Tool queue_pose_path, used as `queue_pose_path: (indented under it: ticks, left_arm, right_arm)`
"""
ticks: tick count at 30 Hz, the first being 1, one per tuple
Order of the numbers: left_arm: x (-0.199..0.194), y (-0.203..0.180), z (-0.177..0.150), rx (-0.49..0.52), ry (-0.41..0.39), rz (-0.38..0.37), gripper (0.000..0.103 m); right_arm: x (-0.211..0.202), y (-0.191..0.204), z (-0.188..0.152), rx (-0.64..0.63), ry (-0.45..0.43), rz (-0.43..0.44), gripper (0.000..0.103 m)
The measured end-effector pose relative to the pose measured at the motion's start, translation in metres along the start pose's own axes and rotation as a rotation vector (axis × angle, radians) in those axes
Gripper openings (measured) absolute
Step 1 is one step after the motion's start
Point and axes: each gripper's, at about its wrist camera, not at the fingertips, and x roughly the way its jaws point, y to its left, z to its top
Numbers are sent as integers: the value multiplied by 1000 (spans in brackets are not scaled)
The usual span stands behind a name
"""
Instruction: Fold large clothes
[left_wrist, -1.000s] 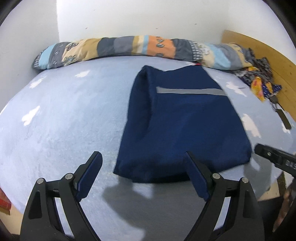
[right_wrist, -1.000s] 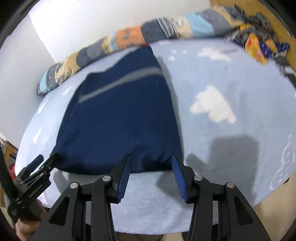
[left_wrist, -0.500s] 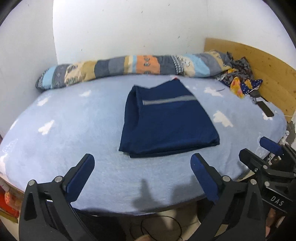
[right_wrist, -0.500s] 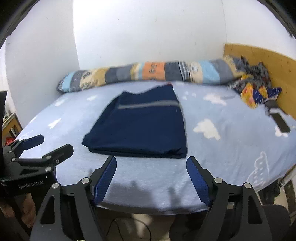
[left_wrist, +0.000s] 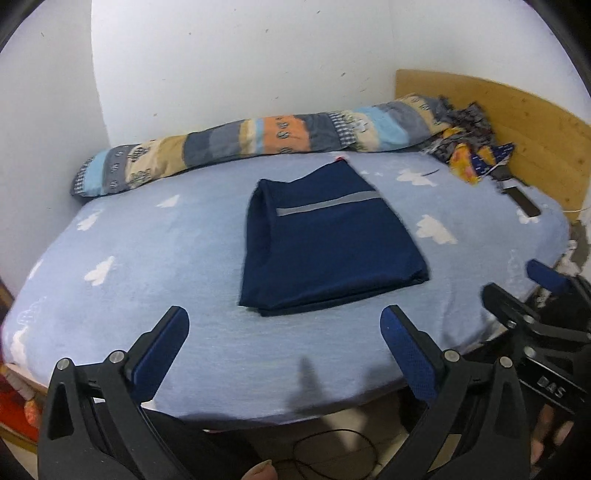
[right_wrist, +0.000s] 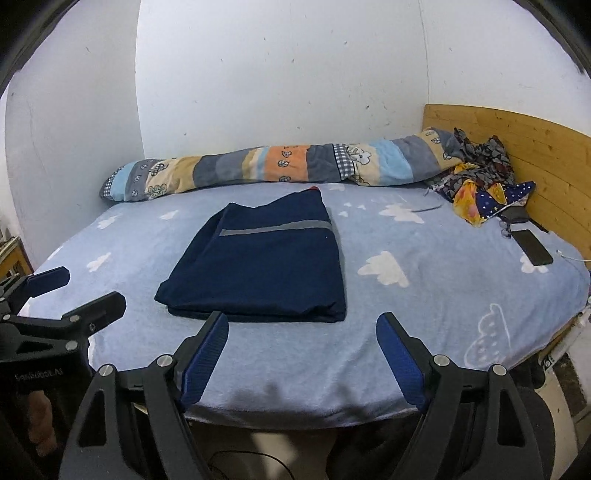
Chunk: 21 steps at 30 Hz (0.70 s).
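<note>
A: Start closest in. How do the tools stand?

B: The left gripper (left_wrist: 284, 332) hangs over the near edge of the bed (left_wrist: 155, 266), its jaws spread wide with nothing between them. The right gripper (right_wrist: 302, 334) is the same: splayed apart, holding nothing, above the near edge. Each camera also catches the other tool off to its side.

A: And the garment?

B: The navy folded garment (left_wrist: 328, 251) lies flat on the cloud-print sheet, about mid-bed, clear of both grippers. It is a rough rectangle whose long axis runs from the near edge away toward the wall. A grey stripe (left_wrist: 327, 202) crosses it near the far end, and the far corner rises to a point just short of the patchwork bolster (left_wrist: 258, 147).

A: Does either view add something?

B: The left view shows a doubled layer running down the garment's left side. The right view (right_wrist: 258, 266) shows the stacked layers along the near hem more plainly, plus a bit of red at the far tip.

A: Farther back?

B: The bolster lies along the white wall. In the right-hand corner sits a heap of patterned cloth (right_wrist: 480, 184) against the wooden headboard (right_wrist: 535, 155), with a dark phone (right_wrist: 533, 246) on the sheet just in front of it.
</note>
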Motion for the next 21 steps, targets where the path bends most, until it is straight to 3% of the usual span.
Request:
queue_pose_path:
  ticks: [11,21]
  left_arm:
    - [22,27,-3,-108,102,48,103]
    - [30,22,-8,-77,148,82,103]
  right_arm:
    - [12,16,1,-43,38,46,85]
    - [23,37,-2,-143,67,-9,85]
